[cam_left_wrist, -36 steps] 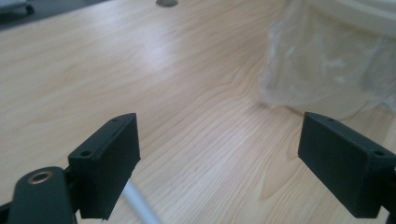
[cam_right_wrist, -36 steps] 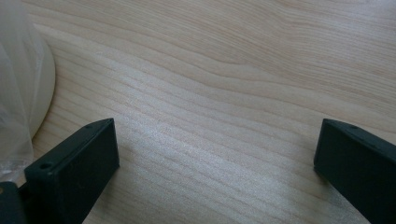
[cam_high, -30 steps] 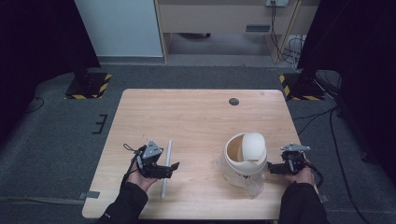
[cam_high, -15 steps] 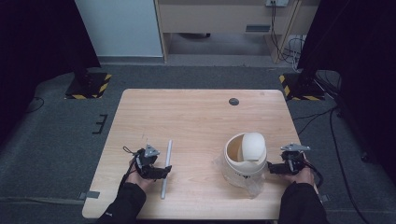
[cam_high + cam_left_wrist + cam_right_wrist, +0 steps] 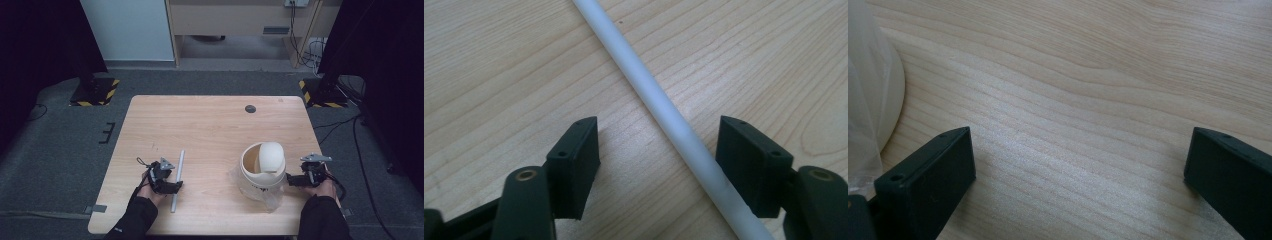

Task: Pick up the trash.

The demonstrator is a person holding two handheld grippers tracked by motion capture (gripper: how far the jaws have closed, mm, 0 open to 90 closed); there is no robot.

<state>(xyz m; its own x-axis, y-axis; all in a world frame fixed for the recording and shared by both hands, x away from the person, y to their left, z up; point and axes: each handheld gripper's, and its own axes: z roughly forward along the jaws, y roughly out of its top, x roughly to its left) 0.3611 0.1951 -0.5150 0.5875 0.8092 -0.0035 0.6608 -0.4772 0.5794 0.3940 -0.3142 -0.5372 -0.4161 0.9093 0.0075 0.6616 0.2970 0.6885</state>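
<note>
A thin white rod point(image 5: 177, 180) lies on the wooden table point(image 5: 210, 125) at the front left, pointing away from me. My left gripper point(image 5: 172, 187) is low over its near part. In the left gripper view the rod point(image 5: 644, 80) runs slantwise between the jaws, close against the right pad point(image 5: 749, 165) and with a gap to the left one. The jaws have just been closing and the gripper point(image 5: 659, 140) is still open. My right gripper point(image 5: 292, 180) rests wide open at the front right, beside a cream bin point(image 5: 262, 167) with a swing lid.
A clear plastic bag point(image 5: 267, 197) hangs from under the bin; both show at the left edge of the right gripper view, bin point(image 5: 890, 95) and bag point(image 5: 860, 60). A small dark disc point(image 5: 250, 108) lies near the table's far edge.
My left gripper has sunk onto the table around the rod, and its jaws stand narrower. The right gripper and the bin have not moved.
</note>
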